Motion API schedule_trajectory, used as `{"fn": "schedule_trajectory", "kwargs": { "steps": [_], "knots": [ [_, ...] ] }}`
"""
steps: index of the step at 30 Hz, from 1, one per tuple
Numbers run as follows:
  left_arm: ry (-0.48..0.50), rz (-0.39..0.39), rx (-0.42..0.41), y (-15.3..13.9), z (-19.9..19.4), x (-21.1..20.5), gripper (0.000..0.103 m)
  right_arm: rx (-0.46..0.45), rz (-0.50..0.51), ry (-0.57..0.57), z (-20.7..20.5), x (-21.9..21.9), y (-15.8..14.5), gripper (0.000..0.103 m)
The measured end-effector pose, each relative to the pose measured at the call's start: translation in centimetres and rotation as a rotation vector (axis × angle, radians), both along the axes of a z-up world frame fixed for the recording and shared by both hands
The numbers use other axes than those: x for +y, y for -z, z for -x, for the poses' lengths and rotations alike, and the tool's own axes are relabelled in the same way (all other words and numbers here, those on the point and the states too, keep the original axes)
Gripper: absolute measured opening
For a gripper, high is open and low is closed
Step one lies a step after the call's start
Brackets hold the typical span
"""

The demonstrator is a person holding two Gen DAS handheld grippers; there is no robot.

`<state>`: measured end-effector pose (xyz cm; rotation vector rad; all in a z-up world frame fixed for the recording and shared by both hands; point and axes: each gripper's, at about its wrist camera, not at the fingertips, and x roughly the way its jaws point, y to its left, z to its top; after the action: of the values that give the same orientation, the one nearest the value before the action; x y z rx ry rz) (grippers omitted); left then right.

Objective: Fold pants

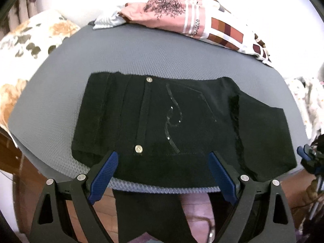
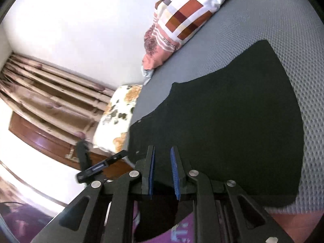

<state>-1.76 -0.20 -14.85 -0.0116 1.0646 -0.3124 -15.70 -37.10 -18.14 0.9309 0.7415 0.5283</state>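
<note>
**Black pants lie folded on the grey mat, both tools clear of them**

While the left tool [image 1: 162,166] hangs above the near edge of the mat with its blue pads spread wide and nothing between them, the black pants [image 1: 172,121] lie folded into a broad flat block on the grey textured mat [image 1: 101,56]. Two metal buttons and a pale curling stitch line show on the top layer, and one black stretch of cloth hangs over the near edge of the mat. In the right wrist view the right tool [image 2: 163,169] sits low over the pants [image 2: 222,121], its pads parted by a narrow gap; no cloth shows pinched between them. At the far edge of the mat rests a heap of pink and checked fabric [image 1: 202,22]. A floral pillow [image 1: 30,38] lies beside the mat on the left, and patterned curtains [image 2: 40,93] hang beyond it.
</note>
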Motion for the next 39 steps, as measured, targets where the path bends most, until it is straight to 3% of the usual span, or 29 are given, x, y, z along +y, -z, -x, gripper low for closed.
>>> {"fn": "schedule_trajectory", "kwargs": {
  "steps": [4, 7, 11, 15, 19, 24, 25, 26, 27, 36, 39],
  "knots": [
    [0.063, 0.11, 0.054, 0.4, 0.5, -0.6, 0.09, 0.032, -0.091, -0.023, 0.7, 0.0, 1.0, 0.027],
    [0.17, 0.245, 0.113, 0.5, 1.2, -2.3, 0.09, 0.079, -0.151, -0.082, 0.6, 1.5, 2.0, 0.039],
    [0.257, 0.297, 0.225, 1.5, 1.1, -4.9, 0.09, 0.156, -0.187, -0.078, 0.6, 2.3, 3.5, 0.056],
    [0.309, 0.382, 0.376, 3.3, 0.1, -7.0, 0.09, 0.225, -0.203, -0.067, 0.1, 3.1, 5.4, 0.056],
    [0.345, 0.357, 0.413, 3.8, -1.0, -8.9, 0.09, 0.267, -0.249, -0.068, -0.5, 4.0, 6.6, 0.057],
    [0.363, 0.351, 0.494, 5.0, -2.6, -10.5, 0.09, 0.194, -0.259, -0.057, -1.0, 4.4, 5.5, 0.056],
    [0.361, 0.353, 0.501, 5.1, -2.8, -10.6, 0.09, 0.178, -0.262, -0.055, -1.0, 4.6, 5.3, 0.049],
    [0.365, 0.361, 0.51, 5.2, -3.1, -10.7, 0.09, 0.16, -0.26, -0.056, -1.0, 4.6, 5.0, 0.041],
    [0.371, 0.367, 0.522, 5.4, -3.3, -10.9, 0.09, 0.145, -0.256, -0.062, -1.0, 4.7, 4.7, 0.04],
    [0.359, 0.482, 0.641, 6.7, -4.9, -12.6, 0.091, 0.211, -0.309, -0.059, -0.8, 4.2, 6.3, 0.04],
    [0.341, 0.531, 0.672, 7.1, -5.5, -12.5, 0.091, 0.248, -0.334, -0.076, -0.5, 4.1, 6.6, 0.046]
  ]
}}
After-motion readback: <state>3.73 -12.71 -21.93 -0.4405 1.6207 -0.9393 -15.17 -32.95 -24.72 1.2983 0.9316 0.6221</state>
